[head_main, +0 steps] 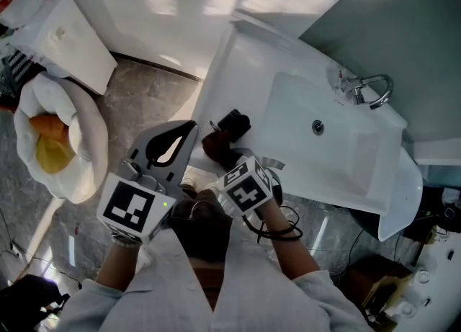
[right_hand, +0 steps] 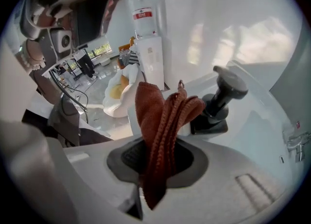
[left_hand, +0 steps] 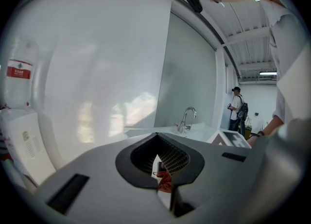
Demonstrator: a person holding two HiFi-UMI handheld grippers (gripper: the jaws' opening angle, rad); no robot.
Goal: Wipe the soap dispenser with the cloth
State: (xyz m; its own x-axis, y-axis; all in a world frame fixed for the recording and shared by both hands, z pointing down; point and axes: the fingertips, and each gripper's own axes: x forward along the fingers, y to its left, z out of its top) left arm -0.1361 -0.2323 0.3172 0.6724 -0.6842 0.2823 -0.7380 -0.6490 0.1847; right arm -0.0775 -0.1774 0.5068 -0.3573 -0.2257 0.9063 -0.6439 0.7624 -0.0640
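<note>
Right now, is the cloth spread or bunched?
Bunched: the cloth stands in upright folds, pinched between the right gripper's jaws.

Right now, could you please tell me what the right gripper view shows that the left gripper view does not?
Only the right gripper view: the right hand-held gripper shut on the cloth, the soap dispenser and its pump head just beyond, and a white bag. Only the left gripper view: the left hand-held gripper, shut and empty, and a person standing far off. Both: the faucet, the red-labelled bottle, and a sliver of cloth.
</note>
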